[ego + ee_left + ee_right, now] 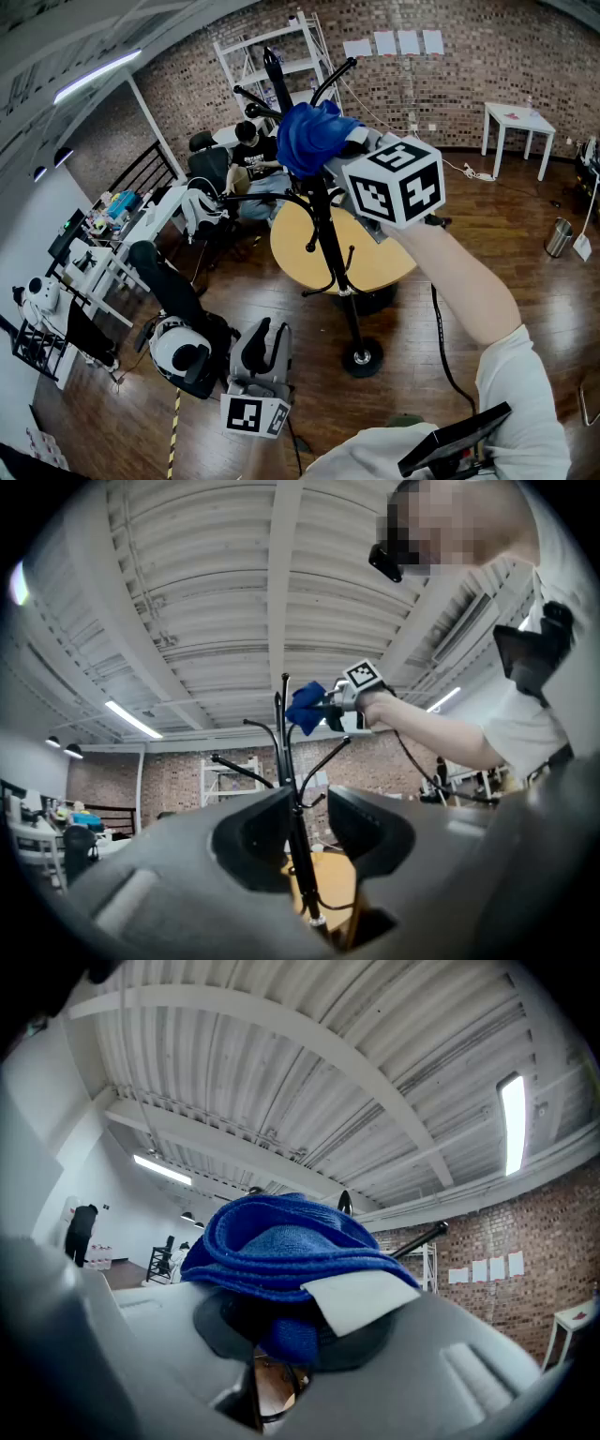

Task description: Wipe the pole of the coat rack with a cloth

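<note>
— Which way does the pole run?

— The coat rack (349,298) stands on a round base (362,357) on the wood floor. Its pole (334,246) is upright, with its long axis vertical, and ends in a pointed tip. Curved hooks (333,78) branch off it near the top and again around mid-height.

— Where is the cloth?

— The blue cloth (309,136) is bunched up high on the pole, level with the upper hooks and just under the tip. In the left gripper view it sits right at the pole's side. I cannot tell whether it actually presses on the metal.

— What has hold of it?

— The right gripper (298,1330). Its jaws are clamped on a fold of the cloth, and the rest bulges out above and ahead of them, toward the pole. In the right gripper view the pole's tip pokes up just behind the top of the bundle. The gripper's marker cube (394,183) is on the side facing away from the pole.

— And the other one?

— The left gripper (269,336) is held low, about level with the pole's base and well apart from the pole. Its jaws stand apart with nothing held. Its own view looks upward, and the pole shows through the gap between them from a distance.

— Anything else close to the pole?

— A round wooden table (389,262) stands just behind its lower half.
</note>
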Motion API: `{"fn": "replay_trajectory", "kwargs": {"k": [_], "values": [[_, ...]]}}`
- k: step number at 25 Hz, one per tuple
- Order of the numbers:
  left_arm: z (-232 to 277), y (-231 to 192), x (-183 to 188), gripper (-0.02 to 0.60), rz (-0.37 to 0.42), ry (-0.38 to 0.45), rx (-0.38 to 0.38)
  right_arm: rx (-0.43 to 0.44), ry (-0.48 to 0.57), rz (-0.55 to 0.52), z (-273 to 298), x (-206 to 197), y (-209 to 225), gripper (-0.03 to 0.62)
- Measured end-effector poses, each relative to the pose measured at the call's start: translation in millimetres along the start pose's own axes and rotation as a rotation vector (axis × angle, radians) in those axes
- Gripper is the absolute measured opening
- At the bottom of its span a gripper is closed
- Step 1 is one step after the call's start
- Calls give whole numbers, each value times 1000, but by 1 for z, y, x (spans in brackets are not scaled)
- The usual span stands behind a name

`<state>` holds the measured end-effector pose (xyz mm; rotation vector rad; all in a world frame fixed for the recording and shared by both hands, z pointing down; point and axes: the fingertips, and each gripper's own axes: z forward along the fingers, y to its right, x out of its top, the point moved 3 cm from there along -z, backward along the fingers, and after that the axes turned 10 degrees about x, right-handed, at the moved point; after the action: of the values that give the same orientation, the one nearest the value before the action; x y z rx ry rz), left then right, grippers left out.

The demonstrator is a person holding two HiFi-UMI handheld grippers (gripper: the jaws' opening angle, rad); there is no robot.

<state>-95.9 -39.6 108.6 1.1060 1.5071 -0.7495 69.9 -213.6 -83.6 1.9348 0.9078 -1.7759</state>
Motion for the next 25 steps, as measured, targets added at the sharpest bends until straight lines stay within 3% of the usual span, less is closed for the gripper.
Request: {"fn": "replay_trajectory", "kwargs": {"k": [3, 5, 8, 13, 17, 19, 21, 25], "values": [[11, -13, 2, 106, -5, 18, 20, 34, -104, -65, 28, 21, 31, 97], [16, -22, 1, 106, -4, 33, 36, 93, -167, -171, 40, 26, 43, 97], [25, -29, -8, 106, -14, 22, 53, 185, -255, -251, 49, 5, 57, 98], [37, -17, -16, 106, -26, -1, 47, 435, -479, -183, 57, -89, 73, 98], [42, -8, -20, 106, -20, -17, 55, 546, -480, -90, 50, -135, 71, 98], [42, -3, -20, 106, -17, -11, 58, 518, -430, -84, 46, -131, 74, 98], [43, 3, -22, 106, -19, -6, 53, 425, -360, -141, 36, -108, 79, 98], [51, 6, -29, 106, -23, 11, 19, 16, -148, -489, -25, -9, 62, 98]]}}
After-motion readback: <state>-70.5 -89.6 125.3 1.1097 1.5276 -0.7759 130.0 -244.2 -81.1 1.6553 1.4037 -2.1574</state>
